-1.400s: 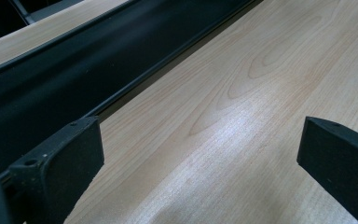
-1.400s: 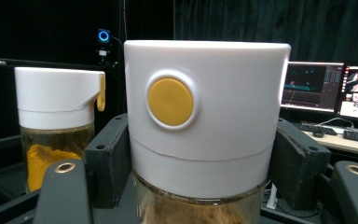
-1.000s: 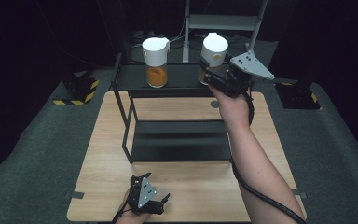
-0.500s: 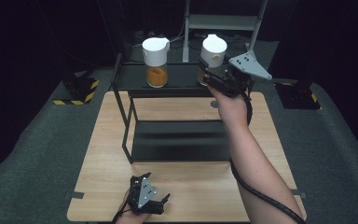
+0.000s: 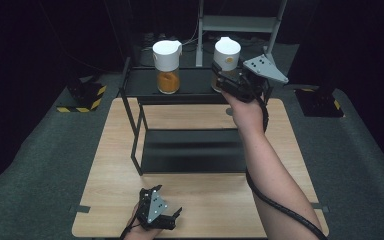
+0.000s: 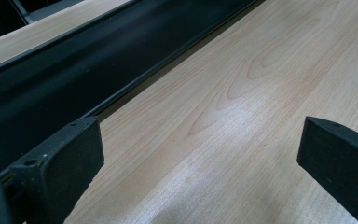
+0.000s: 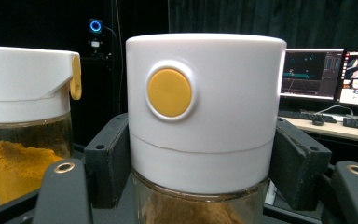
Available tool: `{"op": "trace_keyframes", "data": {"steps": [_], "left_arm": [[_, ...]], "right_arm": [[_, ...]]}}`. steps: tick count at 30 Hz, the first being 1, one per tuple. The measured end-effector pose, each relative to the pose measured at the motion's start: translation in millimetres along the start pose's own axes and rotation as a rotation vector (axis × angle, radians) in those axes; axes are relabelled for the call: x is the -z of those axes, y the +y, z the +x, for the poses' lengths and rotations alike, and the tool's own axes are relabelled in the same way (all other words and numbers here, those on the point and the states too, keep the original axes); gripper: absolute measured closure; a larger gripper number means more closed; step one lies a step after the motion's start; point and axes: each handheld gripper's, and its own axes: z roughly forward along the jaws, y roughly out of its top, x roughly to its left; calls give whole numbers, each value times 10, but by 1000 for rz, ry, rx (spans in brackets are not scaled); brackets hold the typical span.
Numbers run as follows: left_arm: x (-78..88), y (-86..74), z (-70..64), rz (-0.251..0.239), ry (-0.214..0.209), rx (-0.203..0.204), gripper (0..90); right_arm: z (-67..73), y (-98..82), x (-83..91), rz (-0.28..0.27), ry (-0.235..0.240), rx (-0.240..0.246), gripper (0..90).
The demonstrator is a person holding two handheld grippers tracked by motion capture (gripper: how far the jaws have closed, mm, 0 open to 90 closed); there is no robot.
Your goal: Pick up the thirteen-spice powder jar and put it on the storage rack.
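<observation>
Two glass spice jars with white caps stand at the top level of a black metal rack. The left jar holds orange powder. My right gripper is shut on the right jar; its pads press the lower cap on both sides, just above the glass. A round yellow button on that cap faces the camera. Whether this jar rests on the rack is hidden. My left gripper lies open on the wooden table near its front edge, with nothing between its jaws.
The rack's lower black tray sits mid-table, just beyond the left gripper. A metal stand rises behind the rack. Monitors glow on a desk far behind. Dark carpet surrounds the table.
</observation>
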Motion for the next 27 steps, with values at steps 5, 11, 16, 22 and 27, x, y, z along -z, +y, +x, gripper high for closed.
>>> {"op": "trace_keyframes", "data": {"steps": [5, 11, 16, 22, 27], "left_arm": [[1, 1, 0, 0, 0, 0, 7], [2, -1, 3, -1, -1, 1, 7], [2, -2, 4, -1, -2, 2, 7], [-1, 2, 0, 1, -1, -1, 7], [-2, 5, -7, 3, 2, -4, 7]], "right_arm": [[-10, 6, -30, 6, 3, -2, 292], [-10, 1, -33, 4, 3, 0, 293], [-5, 8, -26, 6, 3, 1, 287], [48, 18, 5, -5, -13, -6, 103], [64, 25, 38, -1, -13, -4, 0]]}}
